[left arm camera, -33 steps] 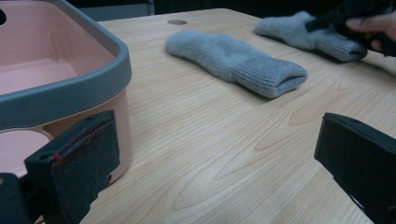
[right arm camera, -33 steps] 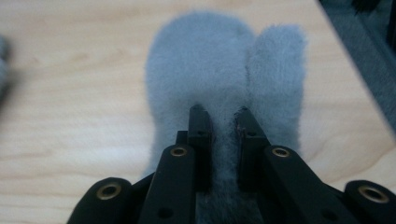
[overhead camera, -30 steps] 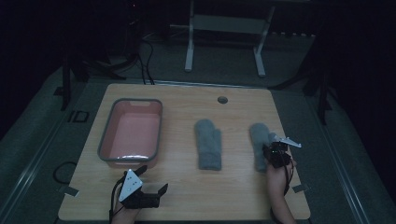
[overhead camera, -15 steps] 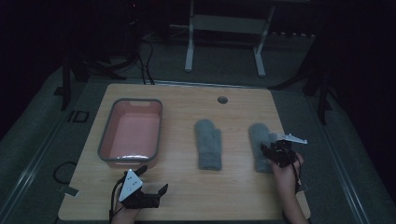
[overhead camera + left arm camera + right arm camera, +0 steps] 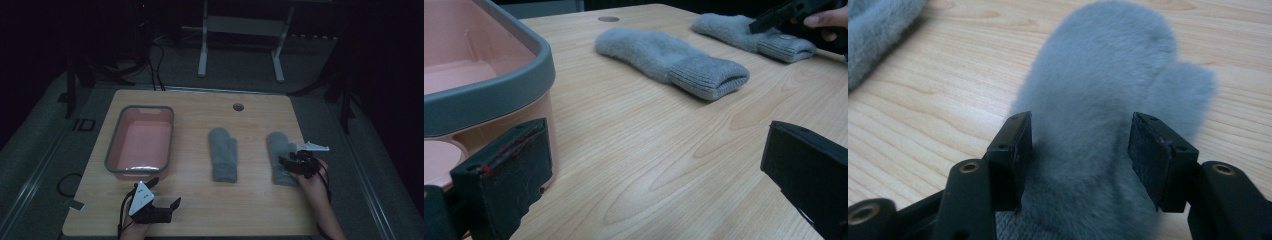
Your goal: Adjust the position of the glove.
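1. Nearest the person, the left claw [image 5: 162, 210] rests at the front edge of the tabletop [image 5: 200, 210], spread wide and holding nothing. It sits just in front of the pink tub [image 5: 141, 142] with its grey rim.
2. The right claw [image 5: 290, 165] is spread across the cuff end of the right grey mitten [image 5: 279, 150]. In the right gripper view one jaw stands on each side of the fleece, straddling it without yet pinching.
3. That mitten's long axis runs away from the person, cuff near, fingertip end far, thumb on its right. The claw lies along this axis, so closing would probably squeeze the mitten across its width.
4. The middle mitten [image 5: 223, 152] lies parallel, between tub and right mitten, well apart from both claws; the right hand [image 5: 314, 182] seems slightly nearer.
5. Farthest off, a small round hole [image 5: 238, 107] marks the tabletop's back edge.
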`<state>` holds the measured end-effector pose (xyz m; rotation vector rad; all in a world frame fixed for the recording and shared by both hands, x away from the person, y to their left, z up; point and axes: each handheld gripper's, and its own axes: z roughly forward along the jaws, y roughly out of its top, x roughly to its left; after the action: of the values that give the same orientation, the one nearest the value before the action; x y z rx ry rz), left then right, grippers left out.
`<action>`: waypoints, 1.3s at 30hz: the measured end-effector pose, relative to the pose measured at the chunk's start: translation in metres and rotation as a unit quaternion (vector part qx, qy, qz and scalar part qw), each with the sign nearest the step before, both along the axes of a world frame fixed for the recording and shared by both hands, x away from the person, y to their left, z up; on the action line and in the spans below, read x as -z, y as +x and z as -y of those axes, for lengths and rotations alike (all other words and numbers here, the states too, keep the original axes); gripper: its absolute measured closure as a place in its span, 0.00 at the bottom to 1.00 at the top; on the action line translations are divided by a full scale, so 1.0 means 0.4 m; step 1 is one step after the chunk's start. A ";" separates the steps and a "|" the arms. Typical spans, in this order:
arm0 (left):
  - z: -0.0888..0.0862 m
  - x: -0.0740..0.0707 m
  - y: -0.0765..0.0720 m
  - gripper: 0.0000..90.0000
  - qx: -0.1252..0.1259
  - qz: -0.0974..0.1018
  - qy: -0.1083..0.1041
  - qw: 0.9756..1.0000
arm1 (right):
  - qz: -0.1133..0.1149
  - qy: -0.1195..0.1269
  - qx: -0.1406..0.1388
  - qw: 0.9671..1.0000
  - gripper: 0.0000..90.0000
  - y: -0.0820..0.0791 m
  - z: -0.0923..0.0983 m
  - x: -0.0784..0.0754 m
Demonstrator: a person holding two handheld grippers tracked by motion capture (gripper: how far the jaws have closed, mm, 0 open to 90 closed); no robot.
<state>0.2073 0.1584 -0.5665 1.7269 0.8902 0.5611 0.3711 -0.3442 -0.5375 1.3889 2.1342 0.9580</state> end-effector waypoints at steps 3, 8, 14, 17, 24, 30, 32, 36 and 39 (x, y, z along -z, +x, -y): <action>0.000 0.000 0.000 0.01 0.000 -0.001 0.000 1.000 | -0.002 -0.014 -0.010 1.000 0.49 0.007 -0.007 0.022; 0.000 0.000 0.000 0.01 0.000 0.000 0.001 1.000 | -0.011 -0.003 0.007 1.000 0.82 0.001 -0.019 0.028; -0.001 -0.001 -0.001 0.01 -0.002 0.001 0.000 1.000 | 0.010 0.002 0.053 0.999 0.89 -0.013 -0.047 0.010; -0.002 0.000 -0.001 0.01 -0.003 0.000 -0.001 1.000 | 0.024 0.006 0.069 0.997 0.89 -0.021 -0.060 -0.015; -0.001 -0.001 -0.003 0.01 -0.004 0.001 -0.001 1.000 | 0.048 0.031 0.084 0.995 0.89 -0.040 -0.107 -0.094; -0.002 -0.002 -0.003 0.01 -0.003 0.001 -0.001 1.000 | 0.062 0.042 0.080 0.994 0.89 -0.050 -0.158 -0.148; -0.003 -0.003 -0.004 0.01 -0.003 0.002 0.000 1.000 | 0.064 0.048 0.076 0.994 0.89 -0.051 -0.178 -0.161; -0.002 -0.003 -0.004 0.01 -0.003 0.002 0.000 1.000 | 0.067 0.060 0.066 0.994 0.89 -0.055 -0.225 -0.179; -0.001 -0.003 -0.005 0.01 -0.003 0.003 -0.001 1.000 | 0.066 0.069 0.063 0.993 0.89 -0.055 -0.266 -0.183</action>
<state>0.2055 0.1589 -0.5652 1.7216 0.8908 0.5689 0.3489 -0.2380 -0.4644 1.4637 1.8916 1.1303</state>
